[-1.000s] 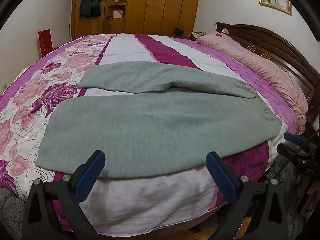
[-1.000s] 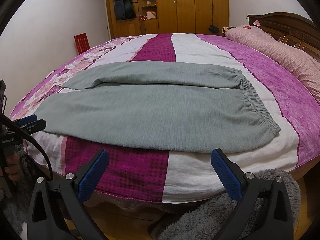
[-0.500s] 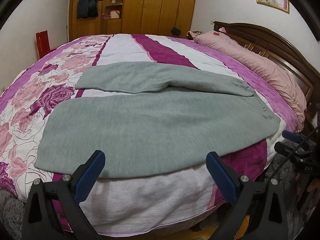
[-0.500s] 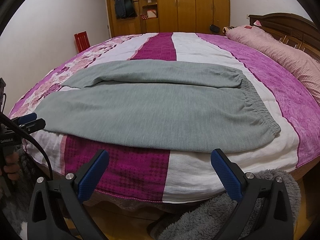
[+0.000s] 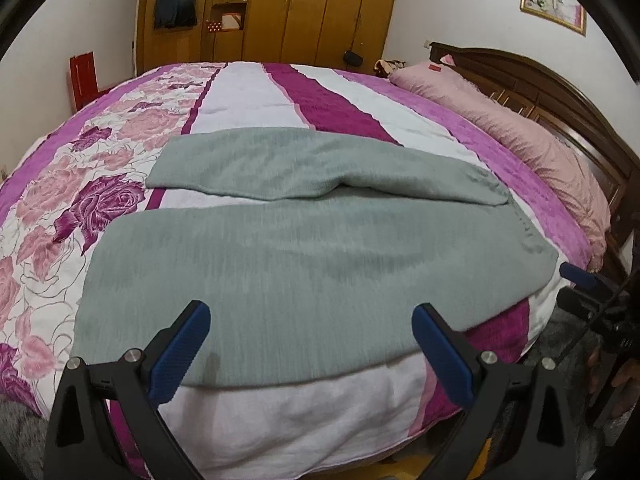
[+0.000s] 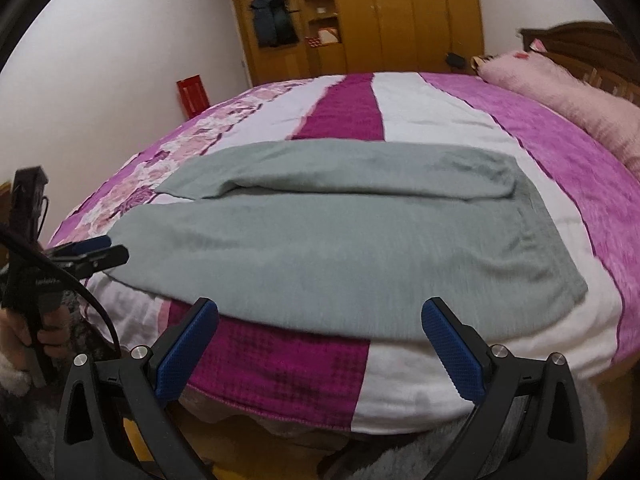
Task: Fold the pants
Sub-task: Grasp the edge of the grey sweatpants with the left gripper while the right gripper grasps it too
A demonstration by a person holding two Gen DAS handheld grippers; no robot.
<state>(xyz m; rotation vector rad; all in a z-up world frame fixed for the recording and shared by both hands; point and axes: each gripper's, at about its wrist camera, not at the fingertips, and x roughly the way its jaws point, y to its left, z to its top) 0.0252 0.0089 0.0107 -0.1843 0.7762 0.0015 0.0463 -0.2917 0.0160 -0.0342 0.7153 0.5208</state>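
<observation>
Pants flat across the bed — your left tongs gape wide and empty at the near hem; bite that edge squarely. Right view: right tongs equally wide, empty — grab toward the waistband.

You have nothing readable here. The small white print on the left gripper body is too blurred.

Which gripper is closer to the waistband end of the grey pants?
Right. The right gripper hovers open at the bed edge near the waistband; the left gripper hovers open nearer the leg cuffs.
</observation>
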